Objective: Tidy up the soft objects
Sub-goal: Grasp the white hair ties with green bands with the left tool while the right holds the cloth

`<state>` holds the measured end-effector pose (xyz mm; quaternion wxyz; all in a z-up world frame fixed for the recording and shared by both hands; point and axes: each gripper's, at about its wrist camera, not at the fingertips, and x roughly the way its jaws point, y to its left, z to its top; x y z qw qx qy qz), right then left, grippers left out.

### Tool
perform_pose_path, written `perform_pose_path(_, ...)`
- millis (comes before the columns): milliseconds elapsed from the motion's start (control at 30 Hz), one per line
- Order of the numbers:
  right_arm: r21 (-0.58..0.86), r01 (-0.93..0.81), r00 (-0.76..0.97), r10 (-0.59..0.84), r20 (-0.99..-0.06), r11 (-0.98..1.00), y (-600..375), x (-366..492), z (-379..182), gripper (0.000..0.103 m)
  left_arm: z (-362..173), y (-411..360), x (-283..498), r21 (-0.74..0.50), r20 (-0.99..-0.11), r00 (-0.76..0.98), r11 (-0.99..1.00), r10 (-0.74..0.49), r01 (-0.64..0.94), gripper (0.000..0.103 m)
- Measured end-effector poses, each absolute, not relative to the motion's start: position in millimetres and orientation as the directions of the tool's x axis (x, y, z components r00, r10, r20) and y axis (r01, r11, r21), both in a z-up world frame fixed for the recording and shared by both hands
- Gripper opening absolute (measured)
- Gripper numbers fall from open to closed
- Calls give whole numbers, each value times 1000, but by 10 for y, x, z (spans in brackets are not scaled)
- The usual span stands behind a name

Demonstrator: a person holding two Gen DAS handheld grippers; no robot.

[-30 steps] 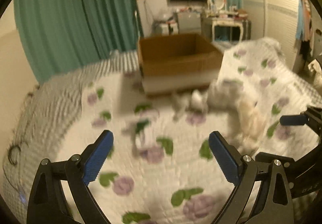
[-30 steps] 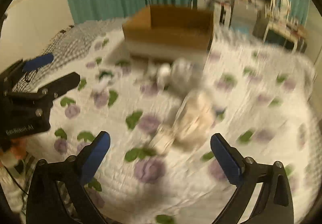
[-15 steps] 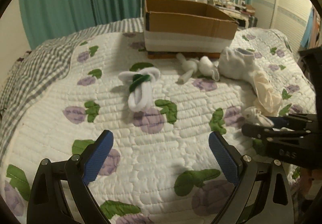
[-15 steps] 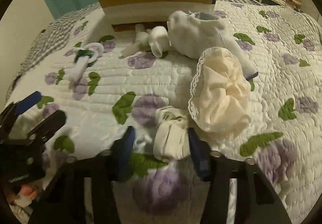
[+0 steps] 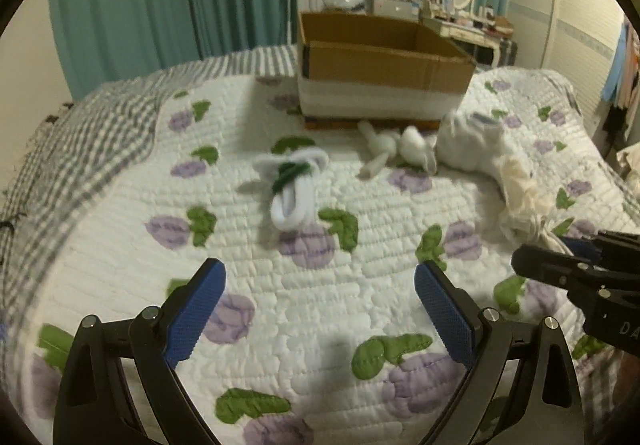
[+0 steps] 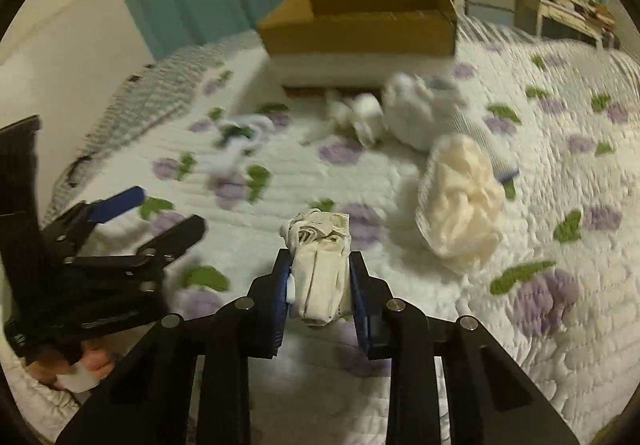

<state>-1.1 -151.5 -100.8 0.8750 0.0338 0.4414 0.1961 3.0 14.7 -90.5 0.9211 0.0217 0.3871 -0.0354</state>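
Under both your tools spreads the white quilted bedspread printed with purple flowers and green leaves (image 5: 320,285), with a grey-and-white checked blanket (image 5: 100,133) along its far left edge. Toward the far end of the bed sits the open brown cardboard box with a white lower band (image 5: 380,77), its near wall facing you.

Just in front of the box, to the right, lies a bulky white sock bundle (image 5: 468,143), and touching its near side is a crumpled cream cloth with a lace edge (image 6: 460,201). Beside the bundle, directly before the box, rests a small white knotted pair of socks (image 5: 396,149). Well to the left of those, alone on the quilt, is a white rolled sock pair with a dark green band (image 5: 294,185).

Your left gripper (image 5: 320,301) hangs above bare quilt with its blue-padded jaws spread wide and nothing between them. Your right gripper (image 6: 320,285) has its jaws pressed in on a small rolled off-white sock bundle (image 6: 320,265), which sits between the pads near the cream cloth; whether it is raised off the quilt cannot be told.
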Motion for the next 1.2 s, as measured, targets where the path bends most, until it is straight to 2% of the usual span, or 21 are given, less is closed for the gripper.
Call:
perform_pose_path(200, 179, -355, 607, 372, -702, 917, -1412, 207, -646, 27, -673, 166, 122, 38, -683, 730, 997, -24, 69, 97)
perform_pose_path(367, 74, -385, 652, 327, -684, 920, -1250, 588, -527, 27, -650, 124, 405, 88, -682, 732, 993, 6, 74, 97)
perform_pose_path(567, 14, -376, 660, 279, -698, 926, -1153, 1047, -752, 27, -917, 139, 920, 99, -722, 691, 993, 32, 57, 97)
perform_pose_path(767, 74, -371, 606, 301, -737, 926, -1236, 1243, -1108, 27, -1335, 285, 1305, 6, -779, 626, 1000, 3, 3, 95)
perform_pose_path(867, 75, -370, 588, 296, -753, 926, -1266, 1282, -1185, 27, -1453, 280, 1367, 13, -800, 599, 1000, 12, -2, 94)
perform_pose_path(967, 97, -367, 578, 309, -755, 925, -1298, 1298, -1211, 27, -1457, 224, 1352, 44, -799, 601, 999, 22, 22, 77)
perform_pose_path(1000, 113, -365, 571, 318, -757, 924, -1312, 1299, -1219, 27, -1450, 199, 1351, 50, -796, 604, 998, 22, 30, 68)
perform_pose_path(1033, 129, -363, 566, 328, -757, 923, -1328, 1293, -1226, 27, -1443, 186, 1349, 58, -794, 608, 998, 23, 37, 53)
perform_pose_path(1067, 138, -363, 561, 335, -757, 921, -1341, 1275, -1233, 27, -1431, 170, 1335, 71, -789, 614, 997, 31, 42, 45)
perform_pose_path(1100, 136, -363, 561, 333, -758, 922, -1340, 1256, -1237, 27, -1419, 161, 1324, 79, -785, 618, 996, 34, 45, 41)
perform_pose_path(1133, 129, -362, 564, 327, -758, 923, -1344, 1226, -1237, 27, -1403, 156, 1310, 88, -781, 623, 995, 41, 44, 31)
perform_pose_path(1200, 128, -362, 564, 327, -758, 923, -1352, 1180, -1228, 27, -1350, 154, 1262, 84, -775, 631, 995, 30, 56, 30)
